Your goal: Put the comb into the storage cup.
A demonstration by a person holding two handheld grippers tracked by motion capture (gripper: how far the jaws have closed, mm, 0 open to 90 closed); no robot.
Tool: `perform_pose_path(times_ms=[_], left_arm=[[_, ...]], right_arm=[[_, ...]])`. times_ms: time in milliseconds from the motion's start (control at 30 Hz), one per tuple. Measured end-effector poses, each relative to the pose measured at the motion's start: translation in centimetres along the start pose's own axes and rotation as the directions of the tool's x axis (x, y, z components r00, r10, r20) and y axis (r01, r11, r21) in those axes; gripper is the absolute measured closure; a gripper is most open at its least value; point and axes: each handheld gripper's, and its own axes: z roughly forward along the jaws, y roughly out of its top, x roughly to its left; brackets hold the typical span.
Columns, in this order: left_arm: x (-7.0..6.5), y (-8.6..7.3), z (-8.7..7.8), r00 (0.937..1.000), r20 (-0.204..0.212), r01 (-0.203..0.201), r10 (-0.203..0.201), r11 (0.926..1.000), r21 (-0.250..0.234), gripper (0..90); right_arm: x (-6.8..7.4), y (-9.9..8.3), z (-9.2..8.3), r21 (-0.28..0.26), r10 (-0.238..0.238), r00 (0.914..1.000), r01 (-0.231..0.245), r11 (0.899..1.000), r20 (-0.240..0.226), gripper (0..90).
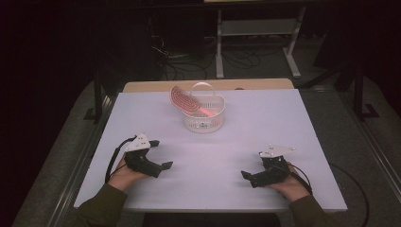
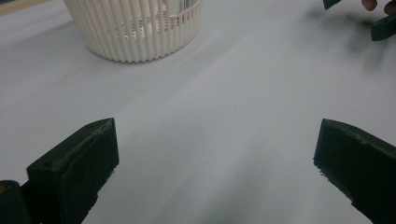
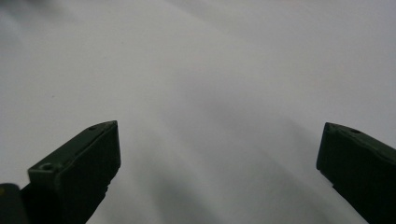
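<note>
A white slatted basket with a hoop handle stands at the middle back of the white table. A pink hairbrush leans in it, its head sticking out over the left rim. My left gripper rests at the front left, open, jaws wide apart and pointing toward the table's middle. My right gripper rests at the front right, open, pointing left. In the left gripper view the basket is ahead at upper left, and nothing lies between the jaws of that gripper. The right gripper holds nothing over bare tabletop.
The other gripper's tips show at the top right of the left gripper view. A wooden edge runs behind the table. Cables and a white stand sit on the dark floor beyond.
</note>
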Motion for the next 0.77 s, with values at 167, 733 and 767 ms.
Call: perform_pose_path(times_ms=[167, 733, 767], left_arm=[[-0.4, -0.9, -0.4, 0.9998, 0.01, -0.016, 0.016, 0.9995, 0.027, 0.0], [-0.8, -2.2, -0.3, 0.9998, 0.003, -0.021, 0.021, 0.9958, 0.089, 0.0], [-0.8, -2.2, -0.3, 0.9998, 0.001, -0.022, 0.022, 0.9954, 0.093, 0.0]], right_arm=[[0.0, 0.0, 0.0, -0.001, -0.002, 1.0, 0.002, 1.0, 0.001, 0.0], [0.1, 0.0, -0.1, 0.003, -0.004, 1.0, 0.004, 1.0, 0.002, 0.0], [0.1, -0.1, -0.1, 0.003, -0.005, 1.0, 0.005, 1.0, 0.002, 0.0]])
